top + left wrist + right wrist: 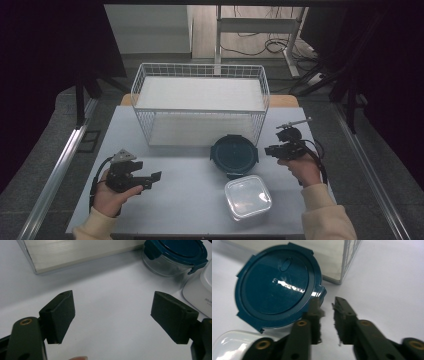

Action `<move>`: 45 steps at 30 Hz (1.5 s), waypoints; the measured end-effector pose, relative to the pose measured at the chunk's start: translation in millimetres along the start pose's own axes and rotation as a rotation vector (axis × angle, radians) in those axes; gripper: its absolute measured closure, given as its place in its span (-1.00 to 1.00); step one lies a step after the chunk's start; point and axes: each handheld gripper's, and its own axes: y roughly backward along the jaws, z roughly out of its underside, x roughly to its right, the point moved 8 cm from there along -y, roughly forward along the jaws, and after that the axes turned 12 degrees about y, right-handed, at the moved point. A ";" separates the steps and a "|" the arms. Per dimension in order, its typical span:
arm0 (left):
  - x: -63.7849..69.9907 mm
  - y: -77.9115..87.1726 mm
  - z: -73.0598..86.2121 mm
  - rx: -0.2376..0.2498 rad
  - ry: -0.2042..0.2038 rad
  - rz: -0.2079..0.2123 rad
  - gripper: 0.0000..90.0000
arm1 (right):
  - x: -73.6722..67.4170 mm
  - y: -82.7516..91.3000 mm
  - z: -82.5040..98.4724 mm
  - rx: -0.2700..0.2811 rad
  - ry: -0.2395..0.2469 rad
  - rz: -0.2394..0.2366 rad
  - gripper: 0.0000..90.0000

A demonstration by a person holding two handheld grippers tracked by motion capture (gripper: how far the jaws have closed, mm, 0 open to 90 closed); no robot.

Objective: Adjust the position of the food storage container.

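**Sitting right beside the right fingers: the round blue-lidded tub**

Sitting on the table, the round tub with the dark blue lid [277,286] is lying just to the left of the right gripper [327,315], a lid tab almost touching one finger [314,315]. Those jaws are nearly pinched together, with a thin gap and nothing between them. The left gripper [112,315] is waiting well apart from the tub, jaws spread wide and empty. So the right hand is much nearer. A clear square tub with a white lid [247,196] is resting just in front of the round one, and a white wire basket [200,102] is standing behind it.
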 end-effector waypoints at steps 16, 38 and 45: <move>-2.6 -3.8 2.2 -0.010 0.000 -0.009 -0.58 | 5.2 -51.8 8.3 -0.121 -0.013 0.017 0.98; -5.8 -8.8 4.6 -0.024 0.002 -0.016 -0.58 | -17.8 -61.9 -4.2 -0.133 0.014 -0.023 1.00; -4.8 -9.9 5.3 -0.028 -0.003 -0.017 -0.58 | -26.6 -62.0 -5.0 -0.147 0.032 -0.059 1.00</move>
